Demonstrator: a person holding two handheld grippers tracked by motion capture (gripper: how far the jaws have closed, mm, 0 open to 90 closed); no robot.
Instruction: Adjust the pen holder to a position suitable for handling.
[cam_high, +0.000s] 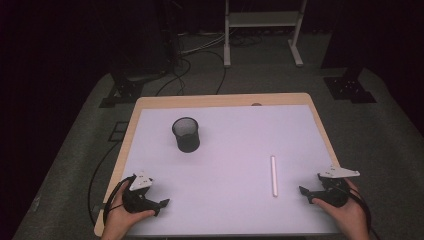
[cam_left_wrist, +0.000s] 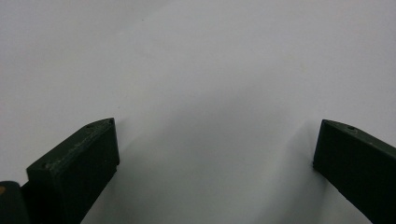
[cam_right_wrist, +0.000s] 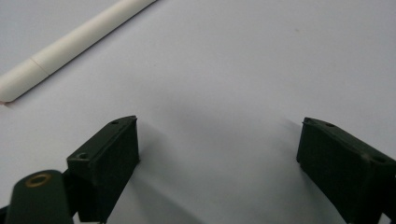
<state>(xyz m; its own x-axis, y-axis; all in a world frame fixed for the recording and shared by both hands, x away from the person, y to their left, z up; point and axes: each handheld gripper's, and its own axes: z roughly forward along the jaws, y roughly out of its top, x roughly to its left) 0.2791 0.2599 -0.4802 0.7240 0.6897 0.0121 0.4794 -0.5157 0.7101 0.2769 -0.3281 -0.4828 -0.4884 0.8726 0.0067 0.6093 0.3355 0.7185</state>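
Note:
A white pen (cam_high: 273, 175) lies on the white mat, right of centre, running front to back. A black mesh cup (cam_high: 186, 134) stands upright at the mat's back left. My left gripper (cam_high: 161, 205) rests at the front left corner, held by a hand, its jaws wide apart over bare mat (cam_left_wrist: 215, 135) with nothing between them. My right gripper (cam_high: 306, 194) rests at the front right, a short way right of the pen's near end, open and empty (cam_right_wrist: 219, 140). In the right gripper view the pen (cam_right_wrist: 70, 46) crosses the upper left, beyond the jaws.
The white mat (cam_high: 230, 145) covers a wooden table (cam_high: 150, 101) whose edge shows at the back and left. Beyond the table are grey floor, cables, dark stand bases (cam_high: 350, 89) and a white frame (cam_high: 260, 30).

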